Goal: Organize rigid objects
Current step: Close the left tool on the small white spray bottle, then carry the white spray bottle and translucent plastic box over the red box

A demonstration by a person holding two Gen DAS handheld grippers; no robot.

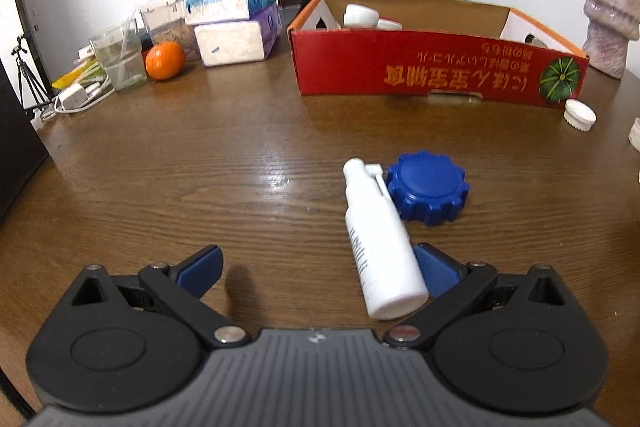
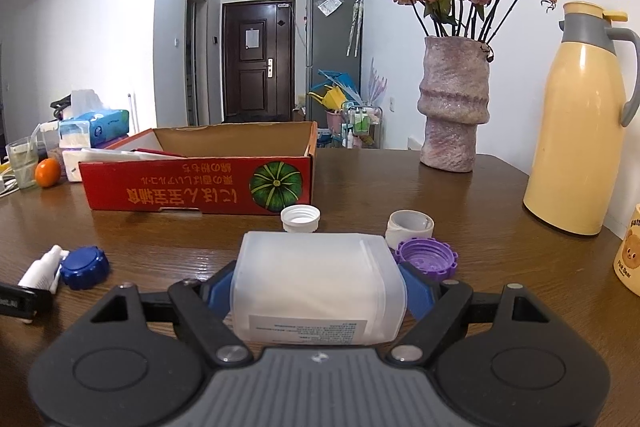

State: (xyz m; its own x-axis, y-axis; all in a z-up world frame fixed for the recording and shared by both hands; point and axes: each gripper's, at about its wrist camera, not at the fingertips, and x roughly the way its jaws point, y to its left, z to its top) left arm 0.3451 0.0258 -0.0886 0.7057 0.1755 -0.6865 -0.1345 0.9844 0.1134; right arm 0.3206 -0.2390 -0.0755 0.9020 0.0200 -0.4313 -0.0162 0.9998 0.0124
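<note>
Bottle (image 1: 380, 247) lies on the wooden surface (image 1: 200, 167), its base between the wide fingers of the left gripper (image 1: 318, 269) and beside the right-hand pad, though contact cannot be told. A blue cap (image 1: 427, 191) touches its nozzle end. The right gripper (image 2: 318, 287) holds a translucent box (image 2: 316, 287) between its fingers. Behind it stand a white cap (image 2: 300, 218), a white ring (image 2: 409, 227) and a purple cap (image 2: 426, 259). The red carton (image 2: 196, 189) is farther back.
</note>
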